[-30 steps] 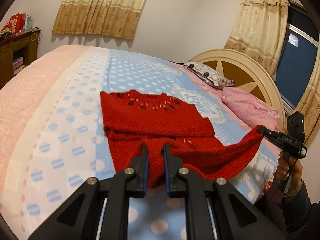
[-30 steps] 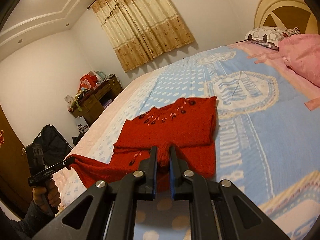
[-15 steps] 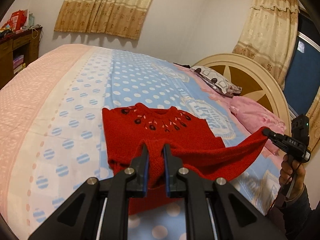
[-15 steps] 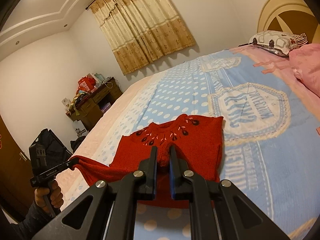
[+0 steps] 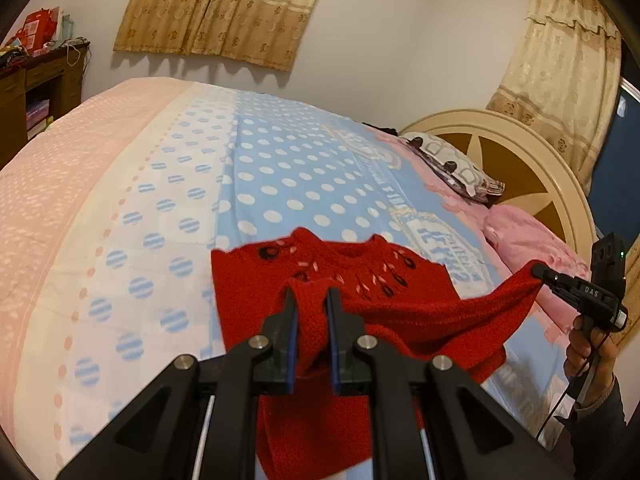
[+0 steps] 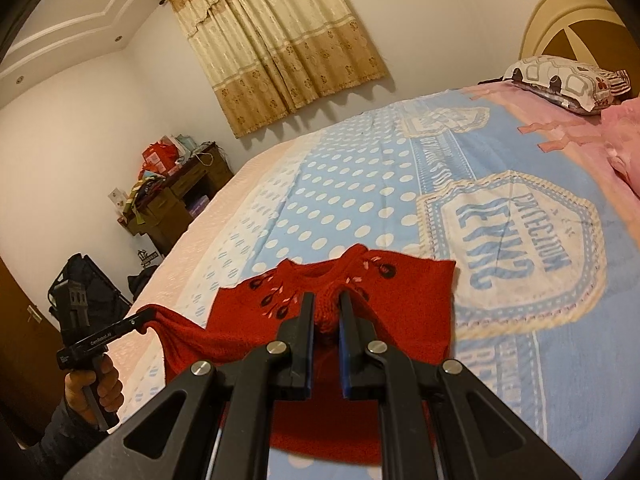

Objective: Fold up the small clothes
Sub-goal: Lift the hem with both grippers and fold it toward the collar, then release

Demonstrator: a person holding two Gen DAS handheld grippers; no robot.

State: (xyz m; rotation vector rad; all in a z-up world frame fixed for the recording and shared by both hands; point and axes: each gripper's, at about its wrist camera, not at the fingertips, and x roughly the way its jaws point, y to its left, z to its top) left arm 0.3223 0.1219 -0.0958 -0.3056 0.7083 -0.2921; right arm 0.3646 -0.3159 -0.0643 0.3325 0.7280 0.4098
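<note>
A small red knit sweater (image 5: 400,292) with dark embroidered flowers at the neck lies on the bed near its front edge; it also shows in the right wrist view (image 6: 404,292). My left gripper (image 5: 311,300) is shut on one corner of its bottom hem. My right gripper (image 6: 326,306) is shut on the other hem corner. The hem hangs taut between them, lifted above the sweater's body and carried close to the neckline. Each gripper shows in the other's view: the right (image 5: 538,270) and the left (image 6: 146,314).
The bed (image 5: 280,168) has a blue polka-dot and pink cover. Pillows (image 5: 452,164) and a cream headboard (image 5: 532,152) are at the right. A wooden desk (image 6: 176,196) with clutter stands beyond the bed's far side. Curtains hang on the wall.
Both grippers have carried the lifted hem forward over the sweater's body toward the neckline. The lower part of the sweater is now folded up under the raised hem.
</note>
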